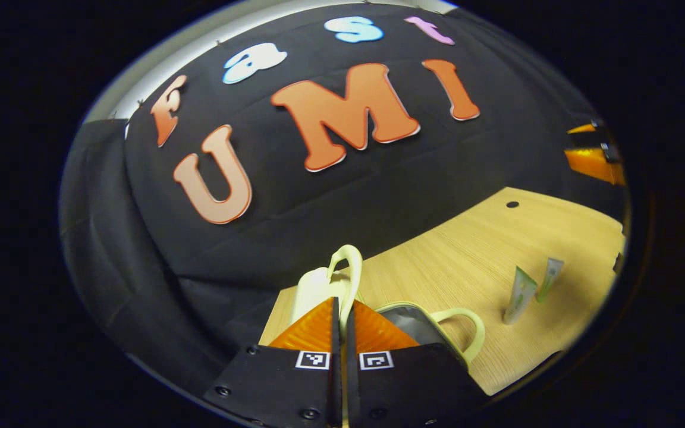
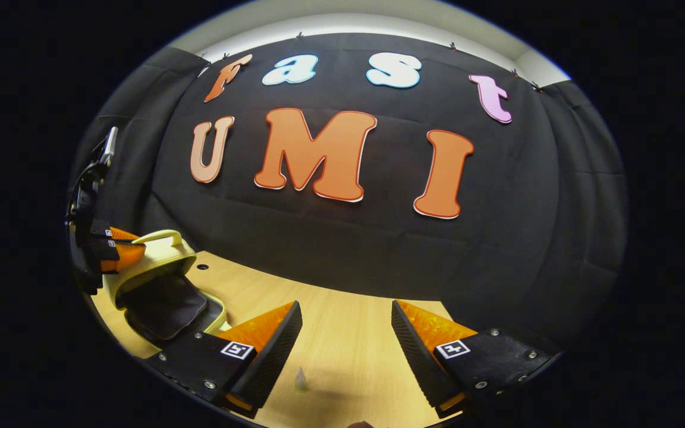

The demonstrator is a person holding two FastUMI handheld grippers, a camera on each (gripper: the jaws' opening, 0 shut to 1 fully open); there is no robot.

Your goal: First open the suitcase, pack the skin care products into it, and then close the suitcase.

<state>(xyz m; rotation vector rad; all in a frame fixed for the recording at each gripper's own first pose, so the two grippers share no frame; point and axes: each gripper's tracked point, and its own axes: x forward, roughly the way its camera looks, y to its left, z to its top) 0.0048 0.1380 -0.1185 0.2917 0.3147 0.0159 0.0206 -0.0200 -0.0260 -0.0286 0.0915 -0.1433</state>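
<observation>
Suitcase, small, pale yellow with dark lining (image 2: 161, 291), sits open at the left end of the light wooden table (image 2: 342, 333); lid (image 2: 152, 255) stands raised, top handle (image 2: 161, 236) uppermost. Left gripper (image 2: 118, 246) is at the lid's left edge in the right gripper view. In the left gripper view its own fingers (image 1: 339, 324) are closed together with the thin pale lid edge (image 1: 324, 285) caught between them, so it grips the lid. Just right of those fingers lie the grey-lined lower shell (image 1: 408, 324) and a second pale loop handle (image 1: 467, 330).

Farther right on the bare table stand two small wedge-shaped skin care tubes, pale with green print (image 1: 521, 294) and (image 1: 550, 276), upright, just beside each other, well apart from the suitcase.

Right gripper (image 2: 347, 336) hangs over the table with fingers spread wide, holding nothing. One small pale tube (image 2: 301, 380) stands on the table between and below its fingers, untouched.
</observation>
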